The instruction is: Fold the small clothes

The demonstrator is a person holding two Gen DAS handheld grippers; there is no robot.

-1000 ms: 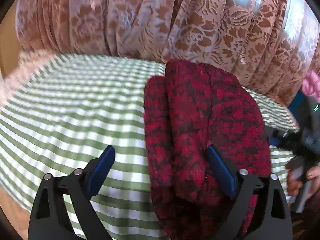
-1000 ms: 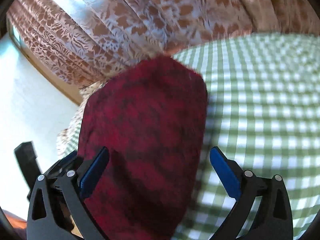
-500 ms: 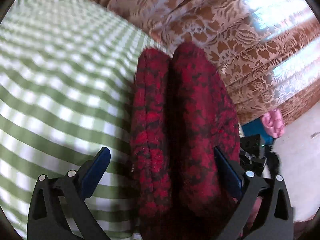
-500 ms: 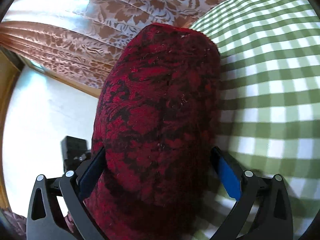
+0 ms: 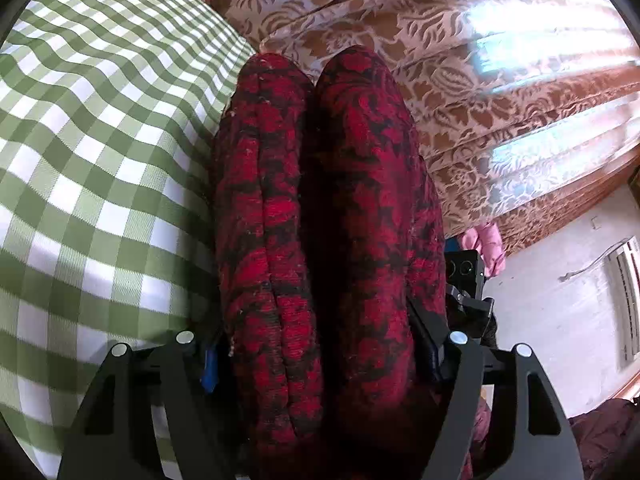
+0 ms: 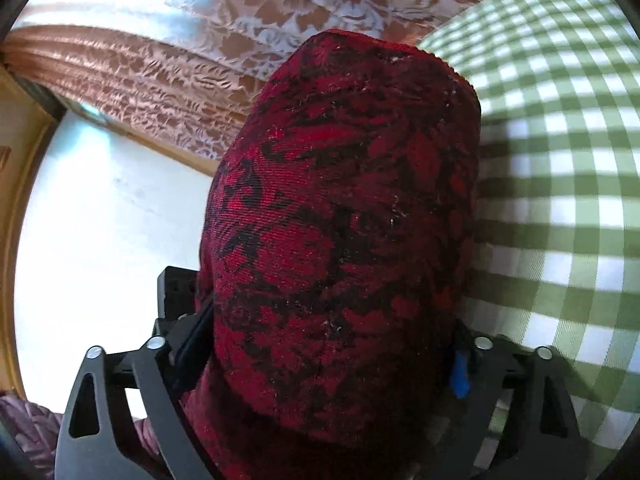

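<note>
- We see a red and black cloth (image 5: 328, 240), thick and already folded into a fat bundle. It lies on the green checked cover (image 5: 100, 160), close to its edge, with the flowered curtain (image 5: 460, 100) hanging right behind it.
- Our left tool (image 5: 320, 356) has the near end of the cloth between its two sides. The sides have just been closing, and now they press on the cloth.
- Our right tool (image 6: 332, 344) has the cloth bundle (image 6: 344, 220) between its sides too. They have also just been closing and now squeeze it from both sides.
- We think the step now is to grab the bundle with both tools, so we can lift it or fold it once more.
- To do it well, we should squeeze all the layers together so none slips out.
- We should move both tools at the same speed, so the fold stays neat.
- We should keep the cloth over the checked cover and not let it slide off the edge by the curtain.
- We can see no words, labels or brand names anywhere.
</note>
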